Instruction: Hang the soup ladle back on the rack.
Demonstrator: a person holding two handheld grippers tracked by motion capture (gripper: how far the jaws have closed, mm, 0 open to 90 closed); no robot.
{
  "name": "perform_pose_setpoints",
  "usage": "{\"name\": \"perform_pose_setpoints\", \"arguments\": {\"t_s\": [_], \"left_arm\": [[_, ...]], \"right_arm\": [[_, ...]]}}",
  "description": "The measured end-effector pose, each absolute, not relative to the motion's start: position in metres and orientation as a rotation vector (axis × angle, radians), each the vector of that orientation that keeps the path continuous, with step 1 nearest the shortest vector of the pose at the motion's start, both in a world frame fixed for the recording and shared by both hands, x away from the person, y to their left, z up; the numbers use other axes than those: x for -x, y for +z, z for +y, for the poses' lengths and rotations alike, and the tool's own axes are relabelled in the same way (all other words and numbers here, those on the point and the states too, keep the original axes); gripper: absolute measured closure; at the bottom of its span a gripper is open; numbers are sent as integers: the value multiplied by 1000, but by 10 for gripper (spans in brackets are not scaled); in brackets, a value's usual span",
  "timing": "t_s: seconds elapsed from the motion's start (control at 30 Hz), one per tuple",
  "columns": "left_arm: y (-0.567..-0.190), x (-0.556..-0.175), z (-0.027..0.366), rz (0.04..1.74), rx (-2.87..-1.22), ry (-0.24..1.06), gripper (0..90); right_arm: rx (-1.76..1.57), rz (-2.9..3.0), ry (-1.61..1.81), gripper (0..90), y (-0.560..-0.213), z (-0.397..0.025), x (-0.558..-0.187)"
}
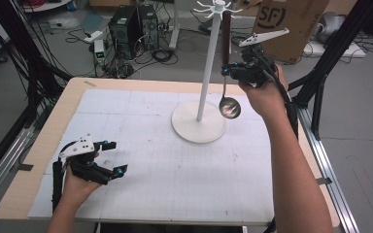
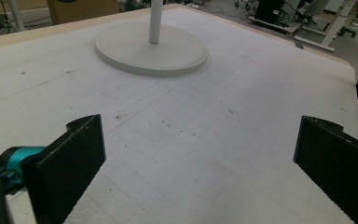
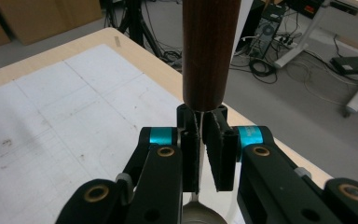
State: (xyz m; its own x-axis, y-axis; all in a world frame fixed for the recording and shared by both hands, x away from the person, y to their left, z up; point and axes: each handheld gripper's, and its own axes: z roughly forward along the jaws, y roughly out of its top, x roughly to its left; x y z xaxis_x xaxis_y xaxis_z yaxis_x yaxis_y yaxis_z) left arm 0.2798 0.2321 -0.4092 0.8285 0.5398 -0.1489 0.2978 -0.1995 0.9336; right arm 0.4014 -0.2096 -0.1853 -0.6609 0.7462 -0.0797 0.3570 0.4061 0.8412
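A white stand (image 1: 207, 63) with hooks at its top rises from a round base (image 1: 198, 127) at the back middle of the table. A ladle (image 1: 229, 107) with a dark wooden handle (image 3: 209, 51) hangs upright beside the pole, bowl down. My right gripper (image 1: 228, 71) is shut on the ladle's thin metal stem just below the wooden handle, its pads (image 3: 191, 154) pressed on it. At the front left my left gripper (image 1: 116, 158) rests low over the mat, open, with nothing between its fingers (image 2: 74, 158). The stand's base (image 2: 151, 49) lies ahead of it.
A white gridded mat (image 1: 175, 160) covers the wooden table (image 1: 73, 92). Black frame posts stand at both sides. Computers (image 1: 131, 24), cables and a cardboard box (image 1: 291, 24) sit on the floor behind the table.
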Motion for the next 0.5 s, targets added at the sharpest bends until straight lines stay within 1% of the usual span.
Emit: {"name": "perform_pose_setpoints", "arguments": {"t_s": [0.5], "left_arm": [[-410, -280, 234, 649, -1799, 252, 26]], "right_arm": [[-992, 2211, 1130, 842, -186, -209, -412]]}}
